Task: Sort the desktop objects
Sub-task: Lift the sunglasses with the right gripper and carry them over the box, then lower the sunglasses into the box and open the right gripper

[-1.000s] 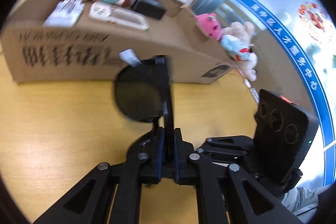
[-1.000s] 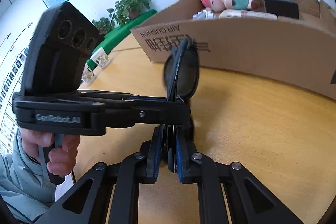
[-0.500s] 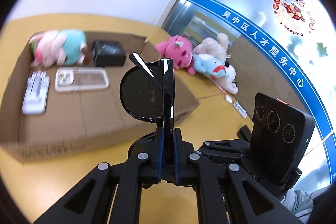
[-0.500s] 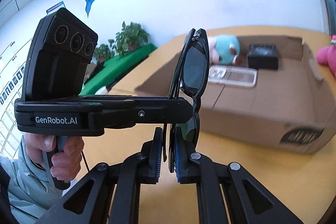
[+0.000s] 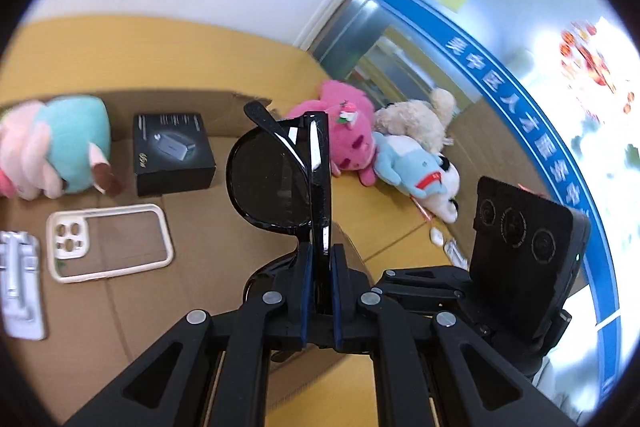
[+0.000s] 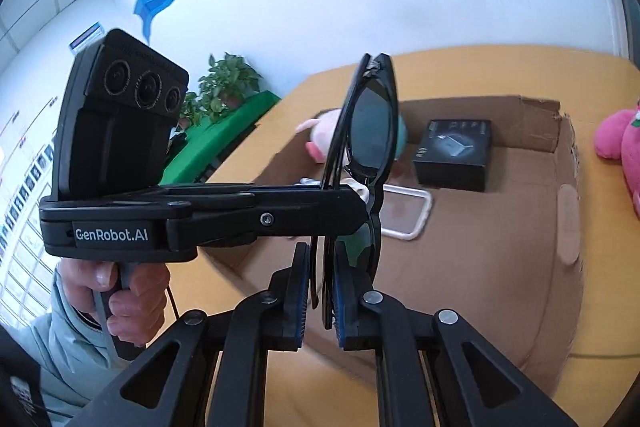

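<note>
Folded black sunglasses (image 5: 280,179) are held upright in the air above an open cardboard box (image 5: 208,267). My left gripper (image 5: 320,279) is shut on the sunglasses. My right gripper (image 6: 320,291) stands around the same sunglasses (image 6: 372,131) from the other side, its jaws slightly parted with a small gap on the left pad. The left gripper's body (image 6: 200,215) crosses the right wrist view. In the box lie a pink and teal plush pig (image 5: 52,151), a black box (image 5: 172,155), a clear phone case (image 5: 108,243) and a white packet (image 5: 20,291).
Outside the box on the yellow table (image 5: 160,47) lie a pink plush (image 5: 344,139), a beige plush (image 5: 416,115) and a blue and white plush (image 5: 420,175). A green plant stand (image 6: 224,131) is beyond the table's far left.
Both grippers rose with the sunglasses from table level and moved forward over the box. The right gripper's jaws have parted slightly.
</note>
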`<action>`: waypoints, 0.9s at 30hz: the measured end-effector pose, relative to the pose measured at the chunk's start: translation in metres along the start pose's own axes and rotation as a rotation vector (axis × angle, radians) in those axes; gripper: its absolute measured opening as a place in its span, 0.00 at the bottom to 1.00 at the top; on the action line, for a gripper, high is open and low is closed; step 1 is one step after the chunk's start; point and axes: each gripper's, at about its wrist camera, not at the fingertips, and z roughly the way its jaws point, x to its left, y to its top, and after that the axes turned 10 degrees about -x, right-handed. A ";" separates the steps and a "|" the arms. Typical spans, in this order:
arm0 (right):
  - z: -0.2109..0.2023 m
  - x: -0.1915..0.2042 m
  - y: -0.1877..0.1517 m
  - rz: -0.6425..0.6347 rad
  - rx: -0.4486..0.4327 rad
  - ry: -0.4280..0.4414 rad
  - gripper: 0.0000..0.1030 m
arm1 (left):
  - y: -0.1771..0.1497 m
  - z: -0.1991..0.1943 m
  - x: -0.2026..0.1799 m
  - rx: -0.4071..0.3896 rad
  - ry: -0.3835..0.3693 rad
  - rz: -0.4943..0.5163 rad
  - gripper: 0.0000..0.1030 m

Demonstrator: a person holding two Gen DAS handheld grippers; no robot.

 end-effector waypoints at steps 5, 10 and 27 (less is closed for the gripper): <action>0.022 -0.043 0.010 0.067 0.091 -0.047 0.09 | 0.003 0.051 0.023 0.072 0.024 -0.085 0.07; 0.049 -0.083 0.003 0.144 0.191 -0.106 0.09 | -0.011 0.089 0.045 0.159 0.050 -0.161 0.07; 0.081 -0.109 -0.026 0.184 0.347 -0.260 0.40 | -0.028 0.097 0.054 0.209 0.150 -0.167 0.09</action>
